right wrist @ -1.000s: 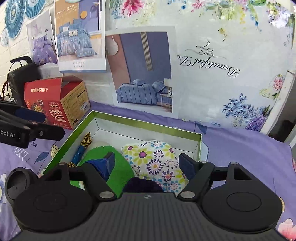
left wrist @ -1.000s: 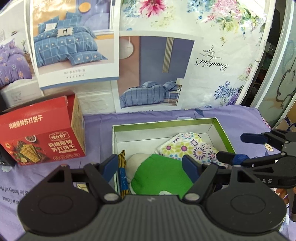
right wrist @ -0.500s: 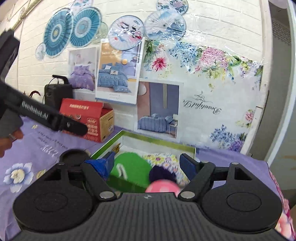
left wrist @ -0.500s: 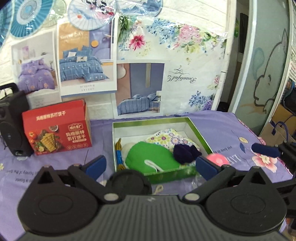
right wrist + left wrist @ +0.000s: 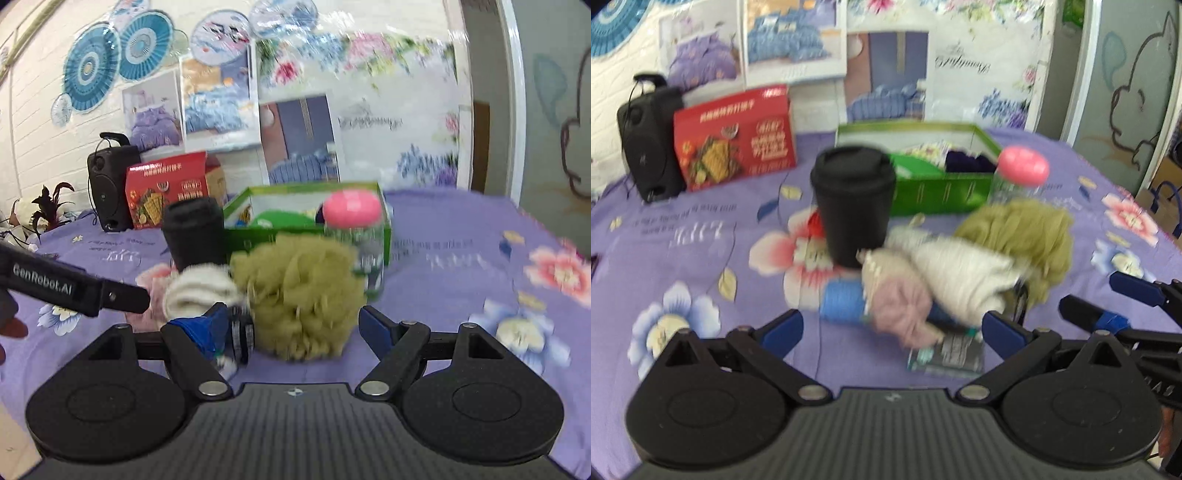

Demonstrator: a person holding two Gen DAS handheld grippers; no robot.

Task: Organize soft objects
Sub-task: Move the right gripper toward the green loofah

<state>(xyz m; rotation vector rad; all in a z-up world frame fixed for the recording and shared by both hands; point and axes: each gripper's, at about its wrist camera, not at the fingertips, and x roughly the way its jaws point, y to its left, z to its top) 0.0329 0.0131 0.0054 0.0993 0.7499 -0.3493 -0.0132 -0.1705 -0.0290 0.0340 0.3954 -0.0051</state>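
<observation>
A green box point(image 5: 942, 192) at the back of the purple floral cloth holds a green item point(image 5: 916, 166), a floral cloth and a dark blue item point(image 5: 967, 162). In front lie an olive puff point(image 5: 1019, 232), a cream soft item point(image 5: 964, 273), a pink soft item point(image 5: 901, 299) and a blue roll point(image 5: 842, 301). My left gripper point(image 5: 892, 326) is open and empty, just short of the pink item. My right gripper point(image 5: 291, 323) is open and empty, with the olive puff point(image 5: 299, 288) just ahead between its fingers. It also shows at the right of the left wrist view point(image 5: 1108, 306).
A black lidded cup point(image 5: 853, 203) stands left of the box. A clear jar with a pink lid point(image 5: 1021, 173) stands at the box's right front. A red carton point(image 5: 735, 136) and a black speaker point(image 5: 646, 140) stand at the back left. A dark packet point(image 5: 945, 354) lies near my left gripper.
Both grippers have pulled back from above the box and dropped low. The pile of soft items, the cup and the jar now fill the foreground.
</observation>
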